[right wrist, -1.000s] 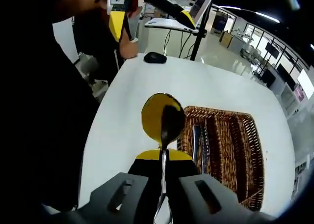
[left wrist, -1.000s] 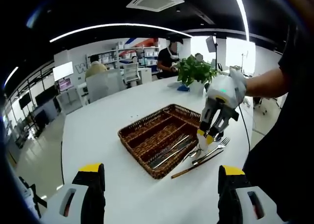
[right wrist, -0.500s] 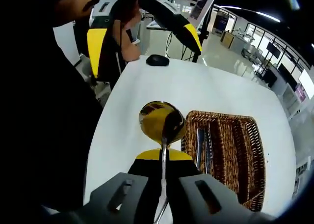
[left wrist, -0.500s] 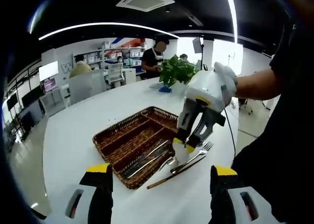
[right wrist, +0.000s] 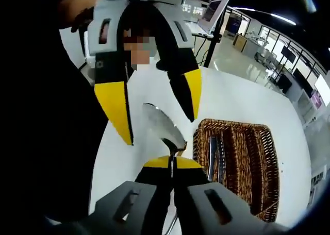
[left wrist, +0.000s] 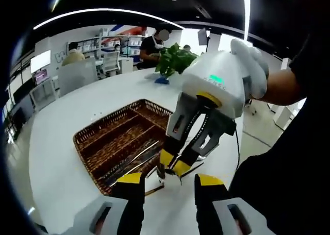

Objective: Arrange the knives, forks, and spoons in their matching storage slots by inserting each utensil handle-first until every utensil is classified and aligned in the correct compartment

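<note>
- The spoon (right wrist: 164,128) is pinched by its handle between the closed jaws of the right gripper (right wrist: 172,163), bowl pointing outward.
- The left gripper (right wrist: 154,116) has its jaws apart, straddling the bowl.
- The wicker basket (left wrist: 98,142) sits on the white worktop (left wrist: 56,163) just beyond, with what look like knives (right wrist: 213,150) in one slot.
- A potted plant (left wrist: 172,62) stands behind.
</note>
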Demonstrator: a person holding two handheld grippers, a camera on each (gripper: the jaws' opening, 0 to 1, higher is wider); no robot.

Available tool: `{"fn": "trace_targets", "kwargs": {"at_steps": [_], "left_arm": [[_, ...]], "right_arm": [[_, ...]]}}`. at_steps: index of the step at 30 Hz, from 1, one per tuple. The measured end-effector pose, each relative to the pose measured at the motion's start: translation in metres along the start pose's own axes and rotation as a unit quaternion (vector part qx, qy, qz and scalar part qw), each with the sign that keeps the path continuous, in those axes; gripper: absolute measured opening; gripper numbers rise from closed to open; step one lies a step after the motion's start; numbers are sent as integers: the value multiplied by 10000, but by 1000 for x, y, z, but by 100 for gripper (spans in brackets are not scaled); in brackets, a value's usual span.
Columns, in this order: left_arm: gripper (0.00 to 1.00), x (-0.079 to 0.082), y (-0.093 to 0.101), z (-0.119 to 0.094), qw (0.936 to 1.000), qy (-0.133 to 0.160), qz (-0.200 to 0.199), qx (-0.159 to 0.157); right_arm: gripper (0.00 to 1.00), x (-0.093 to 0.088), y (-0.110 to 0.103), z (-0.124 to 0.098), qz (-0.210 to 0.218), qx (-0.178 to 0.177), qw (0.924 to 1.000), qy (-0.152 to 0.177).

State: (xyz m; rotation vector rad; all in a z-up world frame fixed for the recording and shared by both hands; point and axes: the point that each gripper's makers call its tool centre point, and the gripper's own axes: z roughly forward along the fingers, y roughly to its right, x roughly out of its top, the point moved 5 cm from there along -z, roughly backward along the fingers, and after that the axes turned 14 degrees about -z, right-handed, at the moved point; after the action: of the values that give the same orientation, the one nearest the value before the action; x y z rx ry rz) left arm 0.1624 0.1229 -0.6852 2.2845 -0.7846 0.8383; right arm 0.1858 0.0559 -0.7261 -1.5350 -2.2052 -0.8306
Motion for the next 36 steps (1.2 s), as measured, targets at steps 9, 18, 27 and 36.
{"fn": "trace_targets", "kwargs": {"at_steps": [9,18,27,36], "left_arm": [[20,-30,-9,11,9965,-715,342,264],[38,-43,-27,-1,9973,-559,248,414],[69,-45,-37,-9,9972,-436,233,569],[100,-30,-39,-32,9979,389,-80,516]], "right_arm": [[0,-6,1,9,80,-33,10000,12],[0,-32,-15,24,28,193,9997,-138],[22,-26,-8,41,7,41,9998,170],[49,-7,-10,70,-408,297,9959,748]]}}
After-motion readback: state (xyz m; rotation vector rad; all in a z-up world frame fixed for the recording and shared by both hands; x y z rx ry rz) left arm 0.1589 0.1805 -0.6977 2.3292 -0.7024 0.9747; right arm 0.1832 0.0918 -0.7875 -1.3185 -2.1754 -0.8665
